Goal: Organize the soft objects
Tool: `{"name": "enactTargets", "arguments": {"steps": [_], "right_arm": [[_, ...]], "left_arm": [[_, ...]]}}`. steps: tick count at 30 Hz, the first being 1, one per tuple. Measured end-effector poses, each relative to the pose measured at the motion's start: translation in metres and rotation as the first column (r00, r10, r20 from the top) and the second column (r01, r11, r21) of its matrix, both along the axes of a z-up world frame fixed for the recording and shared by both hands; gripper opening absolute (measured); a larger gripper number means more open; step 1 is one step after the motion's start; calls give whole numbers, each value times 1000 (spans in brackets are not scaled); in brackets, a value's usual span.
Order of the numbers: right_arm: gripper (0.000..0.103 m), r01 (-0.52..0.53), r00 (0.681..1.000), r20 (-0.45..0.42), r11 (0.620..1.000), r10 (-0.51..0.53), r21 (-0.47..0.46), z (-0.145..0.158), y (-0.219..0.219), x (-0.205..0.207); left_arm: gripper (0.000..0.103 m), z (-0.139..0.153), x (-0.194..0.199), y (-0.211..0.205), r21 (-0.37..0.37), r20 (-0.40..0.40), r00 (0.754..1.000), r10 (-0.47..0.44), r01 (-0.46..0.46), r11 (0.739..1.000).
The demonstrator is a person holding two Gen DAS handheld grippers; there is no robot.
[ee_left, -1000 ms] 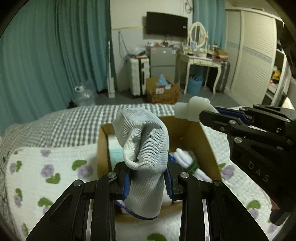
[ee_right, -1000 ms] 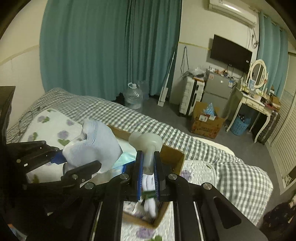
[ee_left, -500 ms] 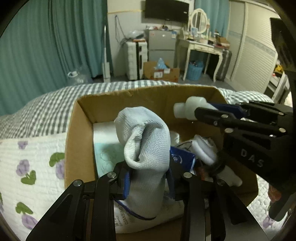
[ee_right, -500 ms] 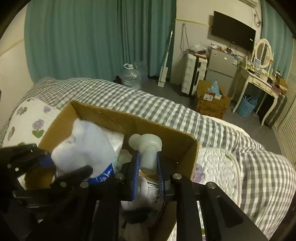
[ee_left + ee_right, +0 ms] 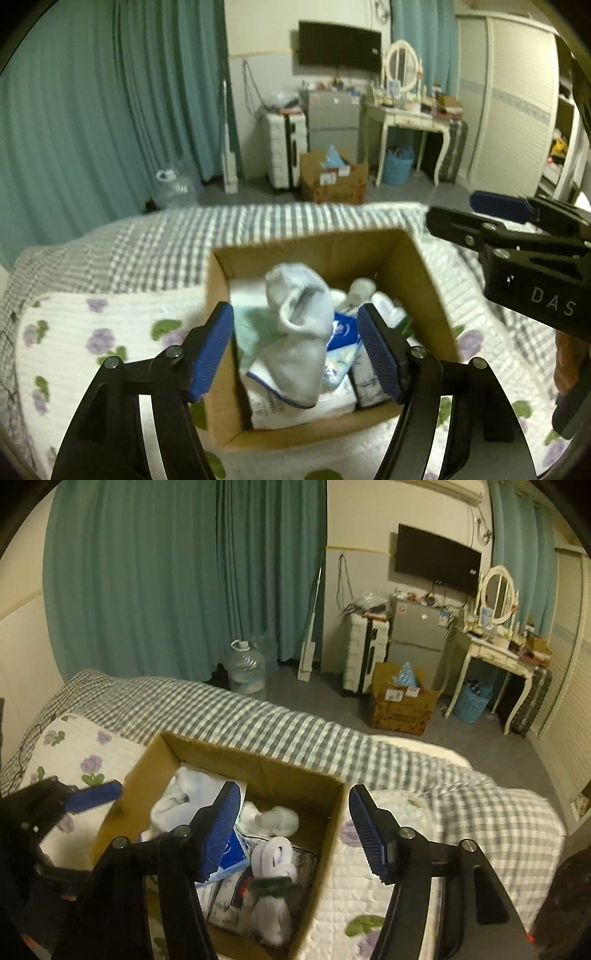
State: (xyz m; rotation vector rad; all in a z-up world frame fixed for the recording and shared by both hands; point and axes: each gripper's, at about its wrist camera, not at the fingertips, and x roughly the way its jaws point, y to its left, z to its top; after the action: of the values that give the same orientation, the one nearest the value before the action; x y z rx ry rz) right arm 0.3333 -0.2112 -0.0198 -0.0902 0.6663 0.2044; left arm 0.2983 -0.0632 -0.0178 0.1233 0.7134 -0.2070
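An open cardboard box (image 5: 317,243) (image 5: 258,766) stands on the bed. A grey sock (image 5: 299,332) (image 5: 184,799) lies loose on top of its contents. My left gripper (image 5: 295,321) hangs above it with its jaws opening, and the blue pads are clear of the sock. A small white sock roll (image 5: 277,818) and a longer white rolled pair (image 5: 275,860) lie deeper in the box. My right gripper (image 5: 293,794) (image 5: 454,208) is over the box's right side, its jaws opening with nothing between them.
Tissue packs (image 5: 341,336) fill the box bottom. The box sits on a white floral quilt (image 5: 110,332) over a grey checked sheet (image 5: 258,716). Beyond the bed are a water jug (image 5: 245,668), a floor carton (image 5: 400,701) and a dressing table (image 5: 495,653).
Both grippers have opened and pulled back from the box. The grey sock has dropped out of the left one into the box, and the white roll out of the right one.
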Motion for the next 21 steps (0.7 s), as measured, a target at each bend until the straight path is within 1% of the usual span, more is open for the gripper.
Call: {"name": "enactTargets", "arguments": {"steps": [1,3,6,8,10,11,13,14,16,19,21], "right_arm": [[61,9,1000,14,1000,-9,-5,10,-1,-8],[61,26,999,38,1000,-26,-12,31,-3,-23],[65,64,995,84,997,-61,-32,70,-6,-50],[70,85,989,129,995,-78,-49,98,-6,-71],[72,103,981,171,993,-92,-52,128,-6,-96],[73,106,978,185,993,-96,-45,140,-7,-107],[79,109,972,212,994,-102,-22,166,-8,-134],[80,107,967,233,994,-102,-8,179,-8,-150],[90,93,959,266,995,-95,21,197,-8,-175],[103,57,944,320,994,-84,93,219,-12,-218],[103,49,934,348,993,-84,107,226,-11,-243]], "left_arm": [[70,9,-4,0,0,16,1000,2,-2,1000],[70,35,-21,4,4,67,998,9,-9,1000],[71,71,-47,11,-3,138,990,19,-19,1000],[79,96,-67,19,-15,183,983,25,-23,1000],[91,121,-93,24,-22,247,968,35,-31,999],[93,129,-101,26,-21,267,963,41,-37,999],[96,149,-127,32,-27,320,946,53,-47,999],[96,155,-135,35,-31,334,941,54,-47,998],[103,168,-158,43,-46,373,926,55,-41,998],[103,176,-185,52,-59,428,901,66,-45,997],[103,175,-198,57,-61,457,887,73,-51,997]]}}
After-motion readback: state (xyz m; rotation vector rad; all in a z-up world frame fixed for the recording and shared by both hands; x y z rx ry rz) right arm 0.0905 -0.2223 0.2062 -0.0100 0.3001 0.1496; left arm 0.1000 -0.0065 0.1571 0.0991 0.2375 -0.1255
